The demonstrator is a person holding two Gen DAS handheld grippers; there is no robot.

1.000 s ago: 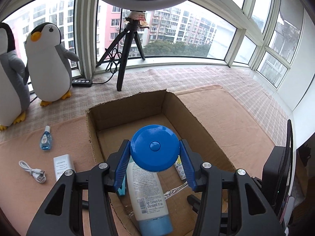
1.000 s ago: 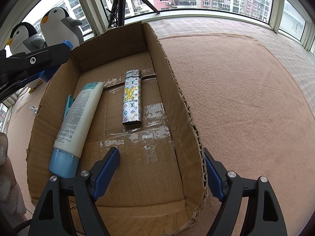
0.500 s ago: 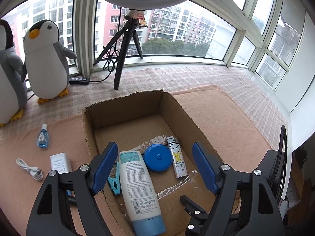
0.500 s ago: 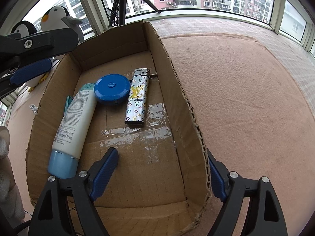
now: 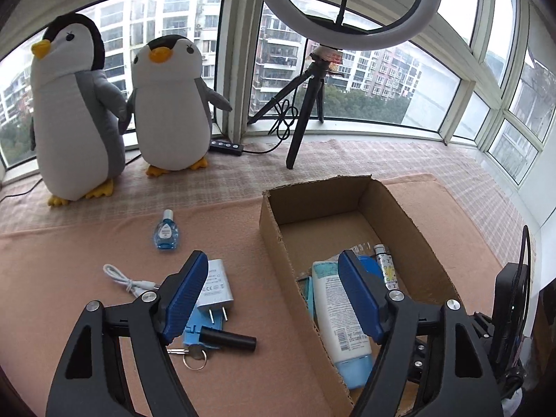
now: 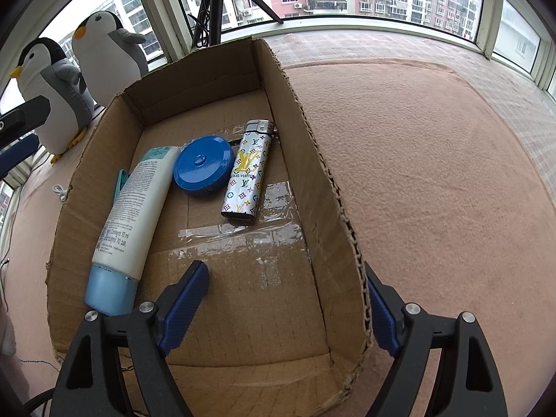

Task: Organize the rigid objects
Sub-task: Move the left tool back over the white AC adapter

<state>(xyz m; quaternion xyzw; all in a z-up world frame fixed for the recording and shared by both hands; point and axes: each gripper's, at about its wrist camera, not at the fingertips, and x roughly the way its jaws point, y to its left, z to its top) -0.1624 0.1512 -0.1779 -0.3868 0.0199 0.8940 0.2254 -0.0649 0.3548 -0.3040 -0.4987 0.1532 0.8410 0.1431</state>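
Left wrist view, nearest first: the left gripper (image 5: 274, 299) stands wide apart with nothing between its blue pads, its jaws having just been opening. One pad hangs over the pink cloth (image 5: 87, 243), the other over the open brown cardboard box (image 5: 274, 229). Under the left pad lie a black cylinder (image 5: 227, 337), a key on a metal ring (image 5: 193, 353), a flat light-blue plastic piece (image 5: 193, 333) and a white plug-in charger (image 5: 215, 286). Beside them is a coiled white cable (image 5: 125, 279), and farther off a small blue glass bottle (image 5: 166, 232). Beyond stand two plush penguins (image 5: 172, 104) and a ring light on a black tripod (image 5: 305, 104), by the window.

In the right wrist view, the right gripper (image 6: 288, 307) is also spread wide and empty, straddling the box's right wall, one pad inside and one outside. On the box floor lie a white tube with a pale-blue cap (image 6: 133, 219) along the left wall, then a round blue tape-measure case (image 6: 204, 165) touching the tube's far end, and a silver patterned lighter (image 6: 247, 173) just beside the case.
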